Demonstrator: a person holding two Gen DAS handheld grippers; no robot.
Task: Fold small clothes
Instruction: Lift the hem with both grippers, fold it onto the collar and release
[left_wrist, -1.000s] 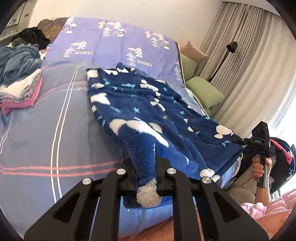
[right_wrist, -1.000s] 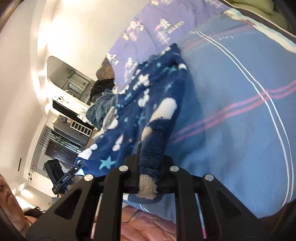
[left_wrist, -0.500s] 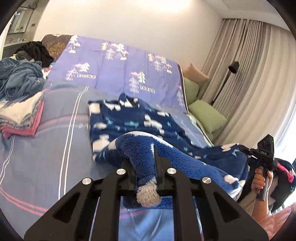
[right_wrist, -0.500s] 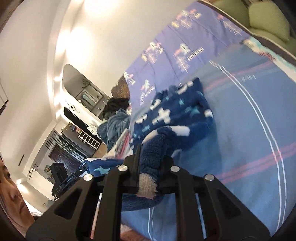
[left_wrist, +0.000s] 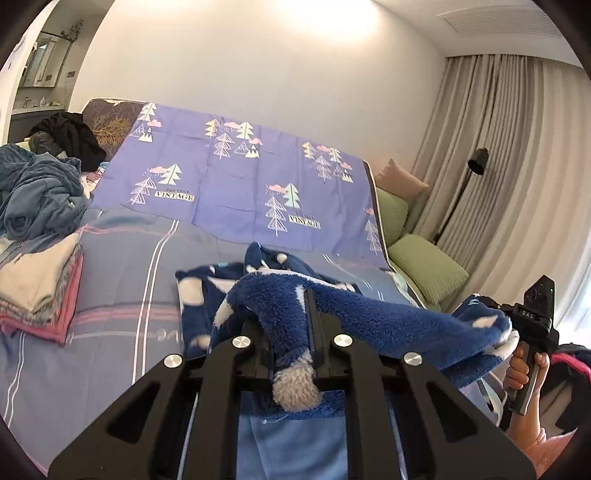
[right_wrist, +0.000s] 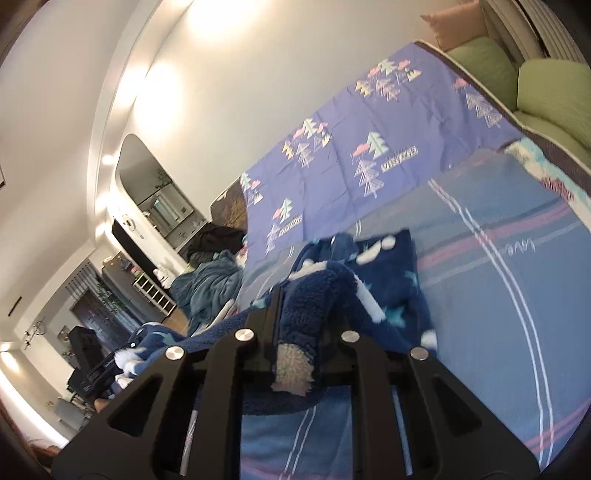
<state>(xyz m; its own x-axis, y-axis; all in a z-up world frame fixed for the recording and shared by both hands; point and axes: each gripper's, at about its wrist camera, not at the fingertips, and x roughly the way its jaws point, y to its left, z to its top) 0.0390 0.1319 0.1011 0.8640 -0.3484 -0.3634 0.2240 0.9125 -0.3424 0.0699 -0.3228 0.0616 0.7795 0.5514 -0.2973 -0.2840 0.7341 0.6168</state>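
Item: we list one small fleece garment (left_wrist: 369, 314), navy with white patches and pale stars, only partly folded.
Location: its near edge is lifted off the bed (left_wrist: 118, 280); its far part lies on the striped blue cover, about mid-bed.
Left gripper (left_wrist: 295, 321): clamped tight on a bunched corner of the fleece; a pale tuft pokes out behind the jaws.
Right gripper (right_wrist: 299, 314): likewise pinched on the opposite near corner, nearly closed, with thick pile between the jaws.
Key relation: we judge the held edge runs left to right between the two grippers, a taut band, while the rest of the garment lies ahead of both, toward the far side of the bed. Neither hand is clearly nearer to it; the fold turns on carrying this edge over the flat part to its far edge.
Person: a hand (left_wrist: 524, 369) grips the right tool's handle at the right of the left wrist view.
Stack: folded clothes (left_wrist: 40, 288) sit at the left of the bed, well apart from the garment.
Heap: a rumpled blue-grey blanket (left_wrist: 37, 195) lies beyond the stack, dark clothing behind it.
Surroundings: purple tree-print sheet (left_wrist: 240, 188) at the far end; green cushions (left_wrist: 424, 266) to the right.
Containers: we see none near the garment.
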